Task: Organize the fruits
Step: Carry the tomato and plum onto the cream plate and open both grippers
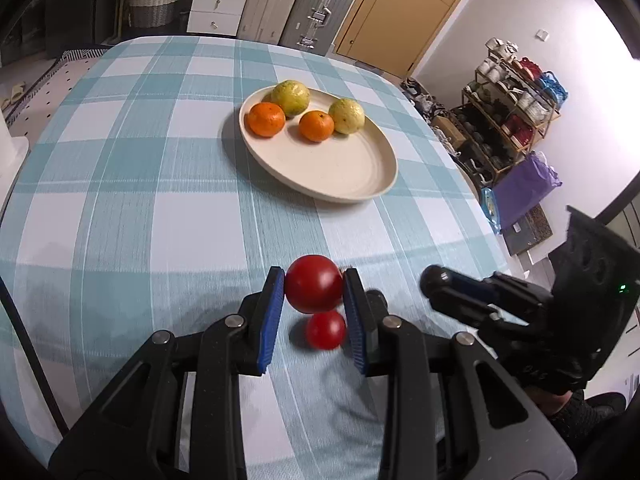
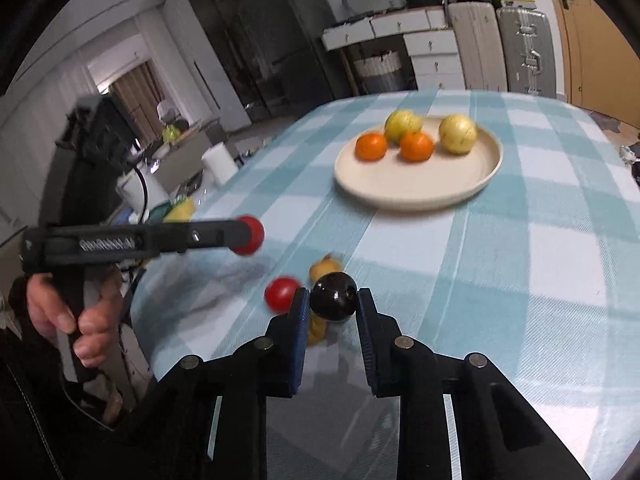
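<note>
My left gripper is shut on a large red tomato held above the checked tablecloth; it shows in the right wrist view too. A smaller red tomato lies on the cloth below it and shows in the right wrist view. My right gripper is shut on a dark round fruit, seen at the right in the left wrist view. A yellow fruit lies blurred behind it. A cream plate holds two oranges and two yellow-green fruits.
The table's right edge drops to a floor with a shoe rack and a purple bag. Suitcases and drawers stand behind the table. A white roll stands off the table's left side.
</note>
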### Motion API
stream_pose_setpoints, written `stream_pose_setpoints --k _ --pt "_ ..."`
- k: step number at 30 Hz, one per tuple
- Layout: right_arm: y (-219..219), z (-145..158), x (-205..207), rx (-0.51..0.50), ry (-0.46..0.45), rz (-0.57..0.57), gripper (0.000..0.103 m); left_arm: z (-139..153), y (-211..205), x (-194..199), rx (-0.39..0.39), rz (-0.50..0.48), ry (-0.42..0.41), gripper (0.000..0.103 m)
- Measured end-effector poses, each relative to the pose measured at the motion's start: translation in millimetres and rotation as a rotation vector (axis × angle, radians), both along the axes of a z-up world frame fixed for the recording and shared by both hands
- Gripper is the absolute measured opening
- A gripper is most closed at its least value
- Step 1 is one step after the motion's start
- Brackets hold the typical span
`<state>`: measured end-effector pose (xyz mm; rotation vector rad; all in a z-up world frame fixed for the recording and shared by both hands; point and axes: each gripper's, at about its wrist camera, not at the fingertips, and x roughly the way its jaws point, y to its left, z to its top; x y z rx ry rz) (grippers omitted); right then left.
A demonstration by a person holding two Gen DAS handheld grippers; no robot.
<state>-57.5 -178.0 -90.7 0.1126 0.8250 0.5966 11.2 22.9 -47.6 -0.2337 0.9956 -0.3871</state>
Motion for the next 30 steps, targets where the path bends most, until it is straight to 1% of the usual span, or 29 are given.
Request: stream_pose_setpoints --k 3,9,16,24,30 --pt "-6.6 8.2 11.4 -0.001 -0.024 -0.014 0.024 1.7 -4.9 12.8 0.01 0.006 0.0 0.027" --pt "-19.4 19.4 37.0 0.01 -0.042 -0.037 0.024 6.9 -11.8 41.3 0.018 0.012 -0.007 0.027" --pt "-17.2 27.5 67.9 0.017 -0.049 -0.034 0.024 10.3 -21.1 77.3 0.026 0.018 -0.003 0.027" --pt "-17.4 27.3 106.2 0.021 -0.034 -0.051 0.024 9.2 -27.6 122.1 0.043 0.033 0.007 0.027" --pt "-18.5 20.3 136.1 0.016 -0.011 -0.076 0.024 2.6 -34.2 150.9 0.042 0.031 0.02 0.027"
